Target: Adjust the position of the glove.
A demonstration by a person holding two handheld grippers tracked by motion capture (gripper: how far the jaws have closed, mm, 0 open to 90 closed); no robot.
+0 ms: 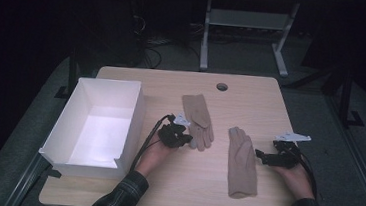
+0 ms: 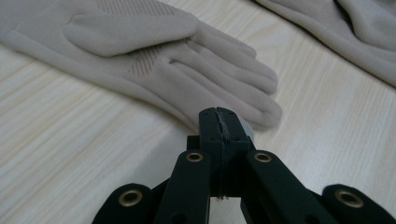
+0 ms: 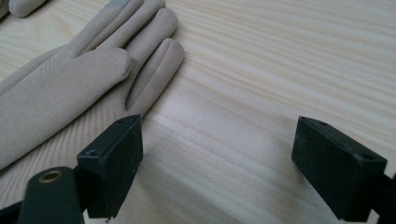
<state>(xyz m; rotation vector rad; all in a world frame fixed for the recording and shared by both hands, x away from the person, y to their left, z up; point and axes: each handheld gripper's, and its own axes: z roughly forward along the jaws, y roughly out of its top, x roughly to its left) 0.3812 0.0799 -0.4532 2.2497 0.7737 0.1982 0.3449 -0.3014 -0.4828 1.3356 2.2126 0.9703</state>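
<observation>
left gripper (image 1: pixel 191 141): jaws closed, at left glove (image 1: pixel 199 120) fingertips | right gripper (image 1: pixel 258 155): jaws wide, beside right glove (image 1: pixel 241 163) | white box (image 1: pixel 131 109) at table (image 1: pixel 252 91) left edge | bare wood between gloves

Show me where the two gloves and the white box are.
Left glove (image 1: pixel 199 115), high view, on its palm.
Right glove (image 1: pixel 241 163), high view, on its middle.
White box (image 1: pixel 132 118), high view, on its right wall.

i see two beige knit gloves lying flat on the wooden table, well apart. the left glove (image 1: pixel 198 120) lies near the table's middle, cuff away from me, fingers toward me, thumb folded over the palm, with a ribbed patch there. the right glove (image 1: pixel 241 162) lies the other way round, fingers pointing away, cuff near my edge.
</observation>
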